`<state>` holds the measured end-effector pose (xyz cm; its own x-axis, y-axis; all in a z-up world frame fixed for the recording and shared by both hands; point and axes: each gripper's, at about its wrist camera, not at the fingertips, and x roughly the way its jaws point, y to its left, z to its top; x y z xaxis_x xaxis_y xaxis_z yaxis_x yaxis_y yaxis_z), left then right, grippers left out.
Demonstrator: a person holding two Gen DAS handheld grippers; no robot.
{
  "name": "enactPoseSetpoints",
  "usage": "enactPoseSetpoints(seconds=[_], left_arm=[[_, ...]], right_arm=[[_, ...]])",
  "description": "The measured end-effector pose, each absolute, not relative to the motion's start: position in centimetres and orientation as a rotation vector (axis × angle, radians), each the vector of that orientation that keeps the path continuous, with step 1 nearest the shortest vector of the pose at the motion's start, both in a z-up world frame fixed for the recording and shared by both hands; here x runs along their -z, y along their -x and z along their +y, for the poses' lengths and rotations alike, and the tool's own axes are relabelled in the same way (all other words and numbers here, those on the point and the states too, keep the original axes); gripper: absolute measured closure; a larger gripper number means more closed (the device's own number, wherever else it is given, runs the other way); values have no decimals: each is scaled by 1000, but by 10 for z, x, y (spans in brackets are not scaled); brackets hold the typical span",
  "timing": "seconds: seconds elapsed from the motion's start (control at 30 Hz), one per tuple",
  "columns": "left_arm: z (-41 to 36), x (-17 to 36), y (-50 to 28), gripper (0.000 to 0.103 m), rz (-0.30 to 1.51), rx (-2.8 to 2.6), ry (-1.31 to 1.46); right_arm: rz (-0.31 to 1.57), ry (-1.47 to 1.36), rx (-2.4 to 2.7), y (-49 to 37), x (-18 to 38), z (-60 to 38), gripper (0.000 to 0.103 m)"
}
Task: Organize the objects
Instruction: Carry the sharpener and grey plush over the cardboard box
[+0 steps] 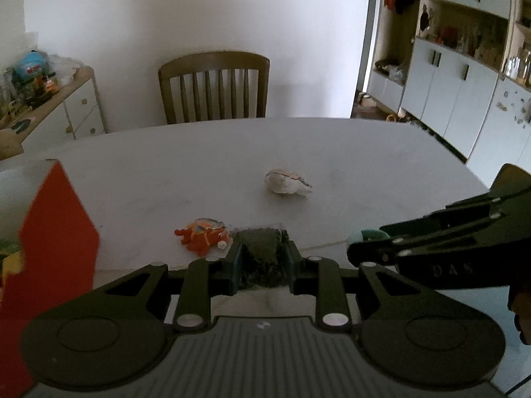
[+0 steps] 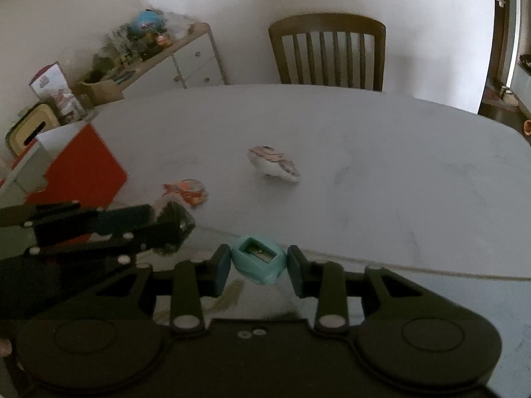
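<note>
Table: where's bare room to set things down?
Free: the table's right half beyond the shell, and the far strip before the chair. Crowded: near left, where the orange toy and red box sit.

One seashell, one orange toy, one sharpener, one chair.

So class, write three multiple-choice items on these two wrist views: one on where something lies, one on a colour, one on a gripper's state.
1. Where does the seashell lie?
A. On the chair
B. On the table, beyond the orange toy
C. Inside the red box

2. What colour is the pencil sharpener?
A. Yellow
B. Turquoise
C. Purple

3. What is the left gripper doing?
A. Gripping a dark green object
B. Standing open, holding nothing
C. Gripping the seashell

Answers: 1 B, it rests on the table past the orange toy; 2 B, seen between the right gripper pads; 3 A, the dark green object sits pinched between its pads.
</note>
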<state>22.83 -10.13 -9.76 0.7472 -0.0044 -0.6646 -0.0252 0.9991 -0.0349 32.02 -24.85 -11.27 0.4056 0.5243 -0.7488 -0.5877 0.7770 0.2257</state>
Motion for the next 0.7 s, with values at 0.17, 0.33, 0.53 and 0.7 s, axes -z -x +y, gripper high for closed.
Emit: enactPoseSetpoints(seconds=[0.17,0.33,0.53,0.7], left_arm=[[-93,74,-204,77,721,-3,76],[-80,52,-179,77,707,-6,87],[-54,23,-150,77,688,-35,102],[-28,3,-128,77,676,-56,98]], right_arm=[[887,100,-714,-290,87,-248,68],[849,117,-726,-264,57,-241,68],[807,125,-754,-237,29,-222,68],[778,132,-776,-215,11,-200,68]])
